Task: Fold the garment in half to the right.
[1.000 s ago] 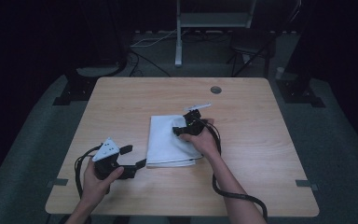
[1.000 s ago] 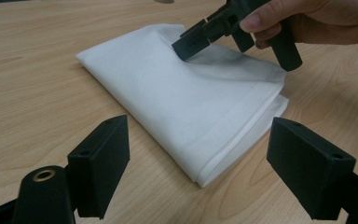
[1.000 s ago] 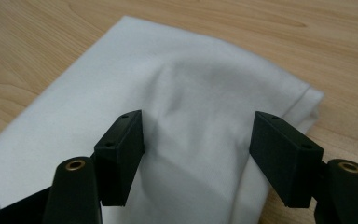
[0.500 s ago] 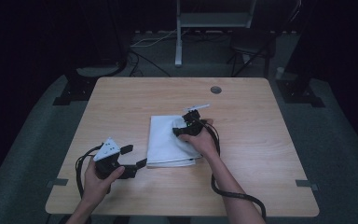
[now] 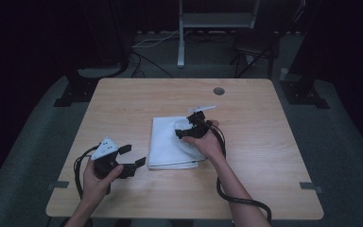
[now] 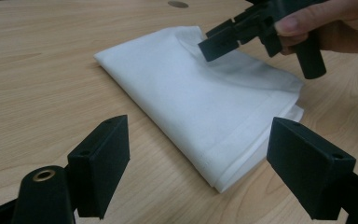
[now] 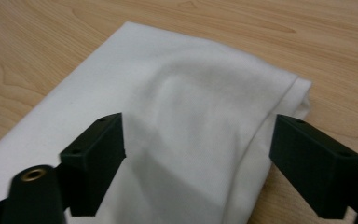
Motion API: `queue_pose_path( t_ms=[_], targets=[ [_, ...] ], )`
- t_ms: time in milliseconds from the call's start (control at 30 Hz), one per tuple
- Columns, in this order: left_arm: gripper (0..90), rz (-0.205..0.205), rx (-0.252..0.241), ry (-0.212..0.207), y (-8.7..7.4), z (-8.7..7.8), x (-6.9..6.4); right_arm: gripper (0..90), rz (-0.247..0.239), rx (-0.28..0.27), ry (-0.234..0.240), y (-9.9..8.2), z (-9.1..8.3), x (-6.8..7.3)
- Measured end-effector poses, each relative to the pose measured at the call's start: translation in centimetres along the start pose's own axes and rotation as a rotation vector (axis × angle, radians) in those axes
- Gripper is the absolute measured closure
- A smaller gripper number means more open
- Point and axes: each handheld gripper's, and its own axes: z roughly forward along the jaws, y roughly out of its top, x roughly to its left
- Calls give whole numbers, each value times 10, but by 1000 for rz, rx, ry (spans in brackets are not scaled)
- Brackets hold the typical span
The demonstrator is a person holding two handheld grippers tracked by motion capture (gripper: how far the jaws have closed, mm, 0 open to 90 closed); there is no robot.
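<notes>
Two grippers, both jaws apart, nothing clamped. Right gripper [image 5: 185, 128] jaws just opened, hovering over cloth [image 5: 170, 146]; raised hump between them. Left gripper [image 5: 132, 156] just beside cloth's near corner. Risks: pinching top layer only, fold dragging open; cloth sliding on table [image 5: 123, 99].

No legible text, label, brand, number or sign appears on any surface in the high view, the left gripper view or the right gripper view.
</notes>
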Motion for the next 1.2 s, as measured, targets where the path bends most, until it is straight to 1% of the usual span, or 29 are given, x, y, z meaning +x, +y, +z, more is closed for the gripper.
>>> queue_pose_path(
  t_ms=[100, 300, 533, 667, 733, 1000, 1200],
  targets=[
    [212, -1, -3, 2, 1, 0, 0, 137, -4, -2, 2, 0, -3, 0],
    [213, 0, -3, 1, 3, 0, -1, 134, 1, -30, 15, -1, -15, 1],
    [213, 2, -1, 1, 4, 2, -3, 133, -8, -41, 34, -4, -25, 1],
    [213, 0, -5, 6, 5, 1, -2, 133, -11, -46, 37, -6, -33, -1],
    [212, -8, -10, 8, 6, 1, -1, 133, -12, -52, 38, -8, -37, -3],
    [213, -15, -22, 13, 8, -1, -1, 133, -8, -48, 32, -16, -47, -10],
    [213, -14, -23, 18, 9, -4, 1, 133, -10, -67, 38, -23, -58, -14]
  ],
)
